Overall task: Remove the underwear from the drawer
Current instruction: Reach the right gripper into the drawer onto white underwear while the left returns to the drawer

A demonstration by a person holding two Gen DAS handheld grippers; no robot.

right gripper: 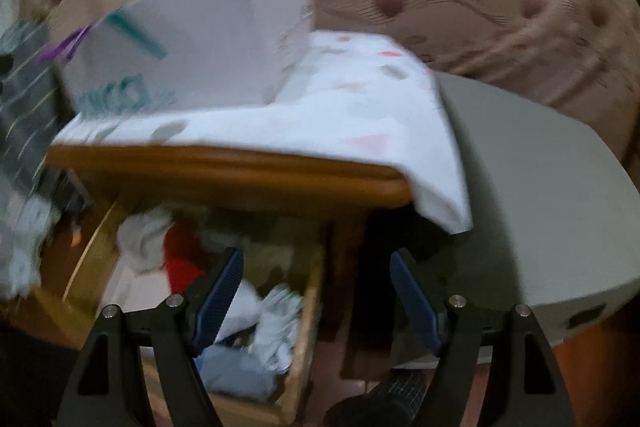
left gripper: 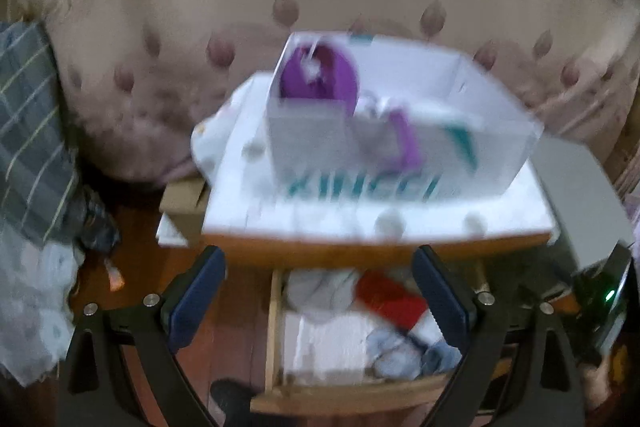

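An open wooden drawer [left gripper: 275,331] under a nightstand holds a jumble of clothes: a red piece [left gripper: 390,297], grey and white pieces [left gripper: 320,289] and blue-grey ones [left gripper: 404,349]. My left gripper [left gripper: 318,259] hovers above the drawer, open, with nothing between its blue pads. In the right wrist view the same drawer [right gripper: 308,331] lies at lower left, with the red piece [right gripper: 182,259] and pale clothes [right gripper: 276,315] inside. My right gripper [right gripper: 316,267] is open and empty, over the drawer's right edge. Both views are blurred.
The nightstand's wooden edge [left gripper: 360,251] carries a white patterned cloth [left gripper: 400,211] and an open white box [left gripper: 400,131] with purple items. A quilted headboard [left gripper: 160,27] stands behind. A grey plaid cloth [left gripper: 28,131] hangs at left, a grey surface [right gripper: 540,207] lies at right.
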